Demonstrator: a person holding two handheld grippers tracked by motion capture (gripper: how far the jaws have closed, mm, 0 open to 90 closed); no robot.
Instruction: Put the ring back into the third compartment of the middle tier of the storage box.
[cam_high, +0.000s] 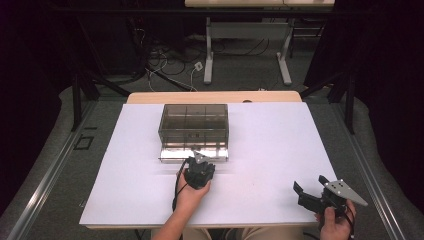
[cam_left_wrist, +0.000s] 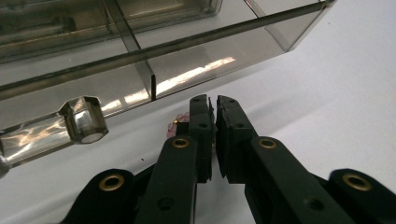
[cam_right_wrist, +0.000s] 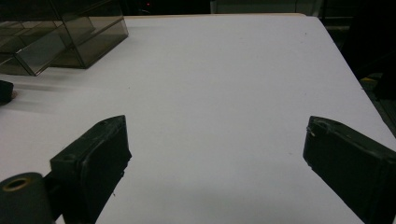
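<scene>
Left gripper view: your left gripper (cam_left_wrist: 214, 105) has its black jaws drawn nearly together on a small pink beaded trinket with gold-coloured bits (cam_left_wrist: 180, 122), which peeks out beside the left jaw just above the white tabletop (cam_left_wrist: 336, 93). How firmly the pads press on it cannot be read, since the jaw covers most of it. Judged by its looks, the trinket is very light, hard in its beads but loose as a whole, and apt to slip or dangle; a pinch across a bead or the join between beads should hold better than a grip on a free end, and gentle pressure ought to do. Just beyond the fingertips stands the smoky transparent plastic organiser box (cam_left_wrist: 196, 60), its drawer pulled out toward you with a faceted clear knob (cam_left_wrist: 84, 122) at the front.

High view places that box (cam_high: 194, 124) at the table's middle, the left gripper (cam_high: 199, 172) directly before its open drawer, and your right gripper (cam_high: 311, 189) well apart near the table's front right corner. Right gripper view shows those jaws spread wide over bare tabletop with nothing between them, a detail the overhead camera leaves vague, while the trinket itself is too small to pick out from above.
</scene>
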